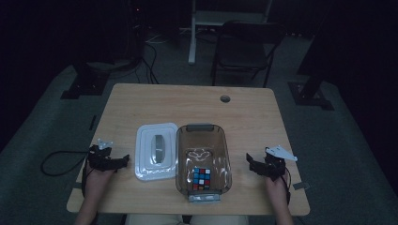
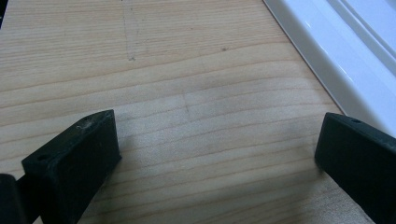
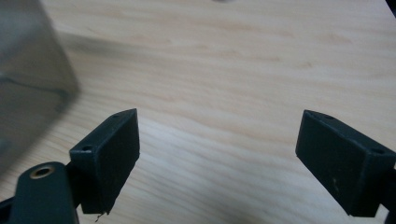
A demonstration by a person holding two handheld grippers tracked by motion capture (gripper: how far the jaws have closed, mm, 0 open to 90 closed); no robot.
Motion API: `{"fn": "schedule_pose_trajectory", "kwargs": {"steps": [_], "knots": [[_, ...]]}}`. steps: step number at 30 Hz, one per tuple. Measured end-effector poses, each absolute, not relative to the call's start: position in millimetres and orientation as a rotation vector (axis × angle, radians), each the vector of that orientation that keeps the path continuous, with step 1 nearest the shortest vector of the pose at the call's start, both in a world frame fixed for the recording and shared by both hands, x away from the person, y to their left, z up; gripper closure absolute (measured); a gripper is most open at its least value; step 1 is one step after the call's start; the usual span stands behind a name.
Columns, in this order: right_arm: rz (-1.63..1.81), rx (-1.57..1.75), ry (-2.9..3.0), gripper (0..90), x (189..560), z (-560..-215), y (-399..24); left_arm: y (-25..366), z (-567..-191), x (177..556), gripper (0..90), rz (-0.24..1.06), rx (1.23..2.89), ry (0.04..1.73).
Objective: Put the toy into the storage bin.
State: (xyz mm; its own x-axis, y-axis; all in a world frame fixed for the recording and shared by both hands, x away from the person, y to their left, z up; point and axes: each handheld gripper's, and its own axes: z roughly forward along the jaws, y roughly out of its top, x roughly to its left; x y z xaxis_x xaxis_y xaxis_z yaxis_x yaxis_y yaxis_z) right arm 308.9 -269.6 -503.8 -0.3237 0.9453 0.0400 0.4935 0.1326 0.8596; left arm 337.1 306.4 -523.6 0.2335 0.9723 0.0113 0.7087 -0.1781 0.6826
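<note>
A clear grey plastic box (image 1: 202, 127) stands at the middle front of the wooden table (image 1: 187, 101), and a colourful puzzle cube (image 1: 202, 178) lies inside it near the front end. Touching the box's left side is a white lid (image 1: 156, 150) lying flat. My left gripper (image 1: 126, 159) rests low over the table just left of the lid, open, with bare wood between its jaws (image 2: 217, 140); the lid's rim (image 2: 345, 51) runs along the upper right there. My right gripper (image 1: 250, 161) is right of the box, open and empty (image 3: 219, 140), with the box wall (image 3: 28, 88) at the left.
A round cable hole (image 1: 225, 99) sits near the table's far edge. A dark folding chair (image 1: 244, 47) and stand legs are on the floor behind the table. A cable (image 1: 56, 161) loops off the table's left side.
</note>
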Motion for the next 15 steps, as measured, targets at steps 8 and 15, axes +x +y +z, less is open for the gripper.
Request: {"fn": "schedule_pose_trajectory", "kwargs": {"steps": [8,15], "knots": [[0.977,1.438,1.952,14.2,312.9,-524.3,-272.5,306.3,-523.6,337.0,0.6,0.618,1.959,1.533],[0.851,1.495,1.963,13.4,319.6,-526.5,-272.7,305.8,-523.5,336.8,0.6,0.612,1.968,1.521]]}}
